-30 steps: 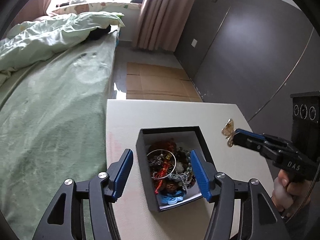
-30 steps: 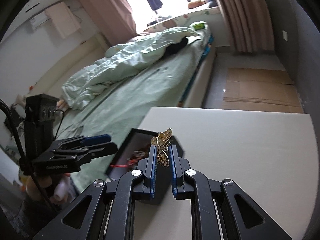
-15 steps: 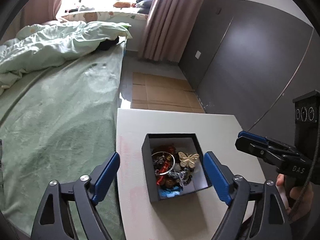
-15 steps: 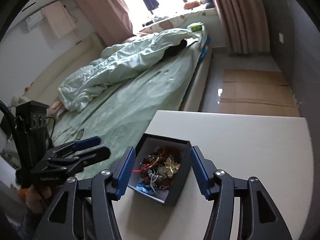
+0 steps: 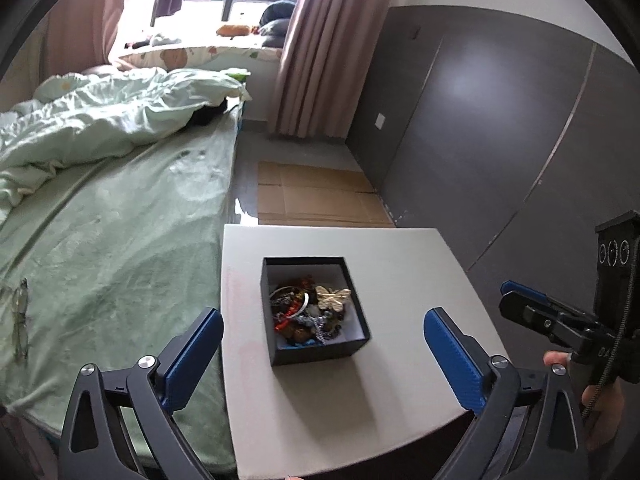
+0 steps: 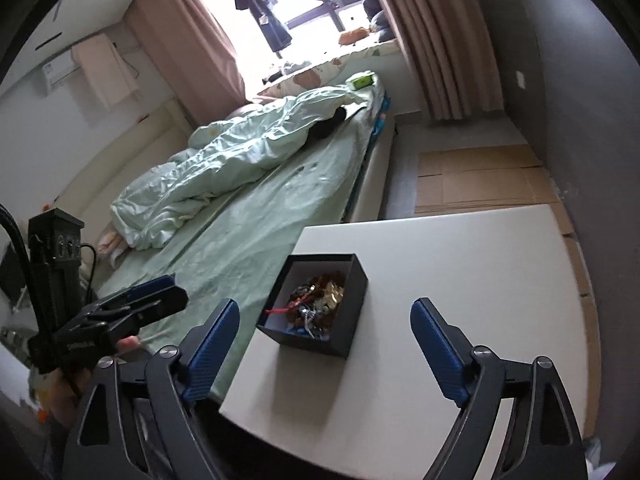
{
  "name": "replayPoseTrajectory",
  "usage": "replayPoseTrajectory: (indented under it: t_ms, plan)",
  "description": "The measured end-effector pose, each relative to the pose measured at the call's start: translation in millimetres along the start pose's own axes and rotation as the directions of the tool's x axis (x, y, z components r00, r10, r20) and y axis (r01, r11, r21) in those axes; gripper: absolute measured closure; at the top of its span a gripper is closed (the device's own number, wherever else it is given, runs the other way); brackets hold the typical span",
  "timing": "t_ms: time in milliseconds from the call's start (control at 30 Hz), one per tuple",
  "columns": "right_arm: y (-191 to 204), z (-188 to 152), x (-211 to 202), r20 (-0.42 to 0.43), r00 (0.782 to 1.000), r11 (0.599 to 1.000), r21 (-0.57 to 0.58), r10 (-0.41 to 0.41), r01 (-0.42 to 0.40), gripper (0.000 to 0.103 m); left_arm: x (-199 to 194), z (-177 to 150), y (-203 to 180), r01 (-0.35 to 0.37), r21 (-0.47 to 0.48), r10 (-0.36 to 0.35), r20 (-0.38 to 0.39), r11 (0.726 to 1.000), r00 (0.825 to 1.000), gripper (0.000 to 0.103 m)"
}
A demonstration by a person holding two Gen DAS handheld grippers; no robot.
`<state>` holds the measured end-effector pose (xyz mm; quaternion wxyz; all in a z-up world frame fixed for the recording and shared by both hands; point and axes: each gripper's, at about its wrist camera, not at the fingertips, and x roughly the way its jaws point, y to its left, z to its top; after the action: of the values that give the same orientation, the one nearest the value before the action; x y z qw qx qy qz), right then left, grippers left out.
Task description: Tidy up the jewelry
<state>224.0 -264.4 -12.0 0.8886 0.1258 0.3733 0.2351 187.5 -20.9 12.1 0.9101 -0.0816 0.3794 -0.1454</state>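
Note:
A black jewelry box [image 5: 316, 348] with a white inside stands on the white table [image 5: 400, 256]. It holds a heap of beads, bracelets and a gold butterfly brooch [image 5: 333, 297] on top. The box also shows in the right wrist view [image 6: 348, 320], with the brooch [image 6: 334, 292] inside. My left gripper [image 5: 320, 344] is open and empty, held back from the box near the table's front edge. My right gripper [image 6: 324, 336] is open and empty, also drawn back from the box. It shows from the side in the left wrist view [image 5: 520, 308].
A bed with a green sheet [image 5: 112, 240] and a rumpled duvet runs along the table's left side. Flattened cardboard [image 5: 320, 196] lies on the floor beyond the table. A dark grey wall [image 5: 480, 140] is to the right. Glasses [image 5: 20, 320] lie on the bed.
My right gripper held the butterfly brooch a second ago; it opened and the brooch now lies in the box. Both grippers have opened wide and pulled back from the box.

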Motion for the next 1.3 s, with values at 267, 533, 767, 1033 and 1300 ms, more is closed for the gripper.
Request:
replayPoseTrajectory:
  t_ms: [267,533,767,1033,1300]
  plan:
    - [-0.6,-31.4,-47.1,0.042,0.998,0.998,0.054,-0.046,0.044,0.0,-43.2,-14.7,-28.7,-0.022,0.026,0.021,0.06,0.999,0.998,0.0]
    - [11.6,-57.9,-90.7,0.077,0.995,0.996,0.065,-0.064,0.059,0.0,-79.3,-42.8,-49.0,-0.023,0.044,0.019,0.086,0.999,0.996,0.0]
    - [23.9,-73.2,-121.8,0.107,0.99,0.995,0.051,-0.088,0.083,0.0,-109.5,-67.1,-60.7,-0.022,0.039,0.018,0.105,0.999,0.994,0.0]
    - [40.8,-85.0,-152.0,0.143,0.987,0.997,0.024,-0.08,0.077,0.0,-136.4,-82.8,-73.1,-0.009,0.063,0.002,0.119,0.998,0.993,0.0]
    - [50.4,-96.5,-166.8,0.154,0.985,0.997,0.01,-0.079,0.079,0.0,-155.0,-94.4,-78.5,-0.02,0.058,0.012,0.13,0.998,0.991,0.0]
